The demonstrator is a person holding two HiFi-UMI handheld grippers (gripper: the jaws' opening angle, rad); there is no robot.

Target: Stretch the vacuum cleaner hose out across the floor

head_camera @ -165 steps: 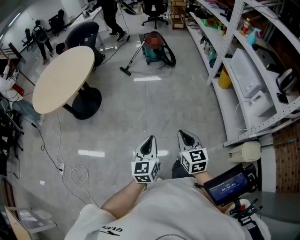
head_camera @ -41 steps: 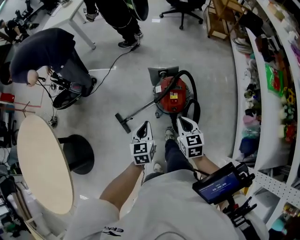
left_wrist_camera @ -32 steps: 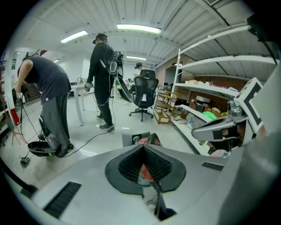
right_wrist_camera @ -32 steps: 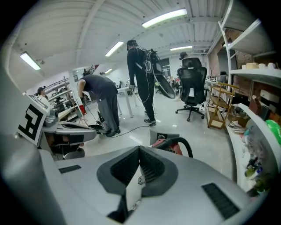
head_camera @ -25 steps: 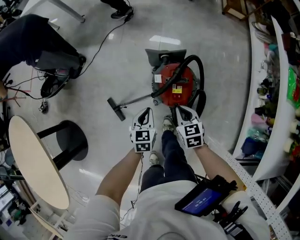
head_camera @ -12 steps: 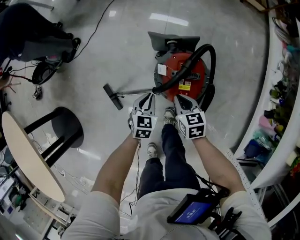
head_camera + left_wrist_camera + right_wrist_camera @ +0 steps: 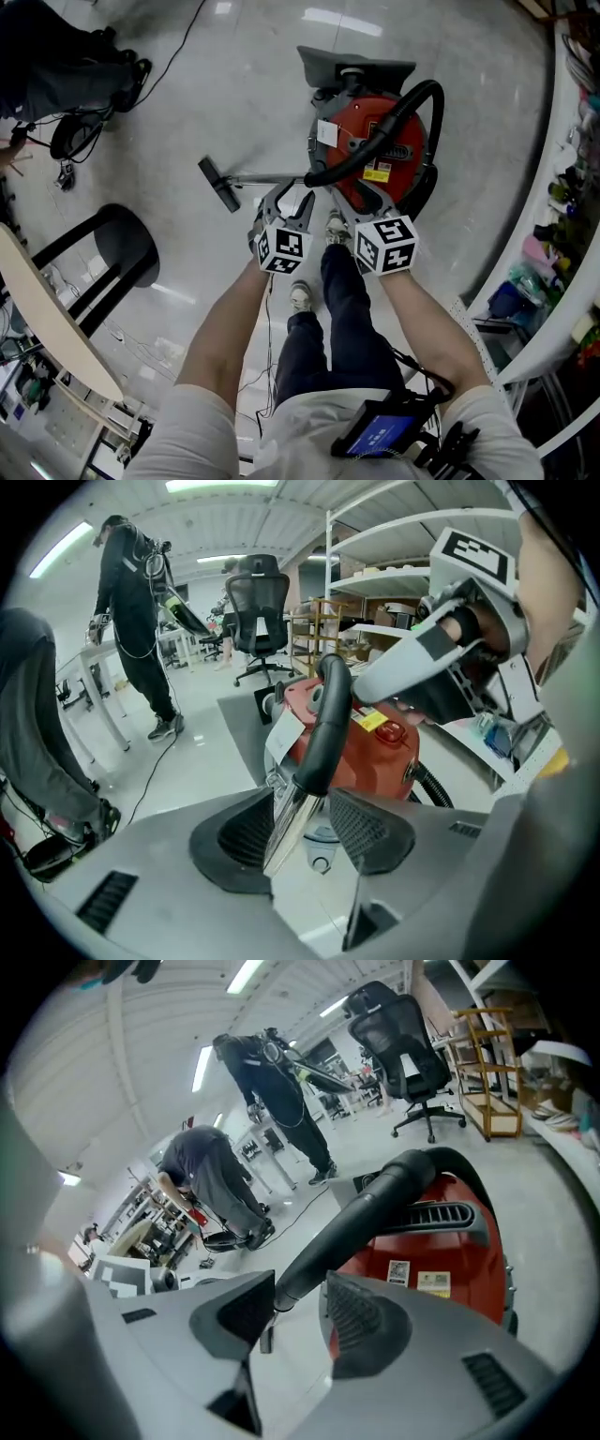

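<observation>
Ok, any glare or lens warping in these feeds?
Head view: ceiling-light glare streaks the glossy floor beyond the vacuum cleaner. Left gripper view: fisheye bows the shelves; the metal tube mirrors light. Right gripper view: edges curve strongly, the hose is sharp.

Bright, even indoor light comes from ceiling lamps (image 7: pixel 64 550). The glossy floor (image 7: pixel 234 94) shows white glare patches at the top of the head view, and shadows are soft. The metal wand (image 7: pixel 292 822) glints. Both gripper views bow strongly, with dark corners and a soft foreground.
</observation>
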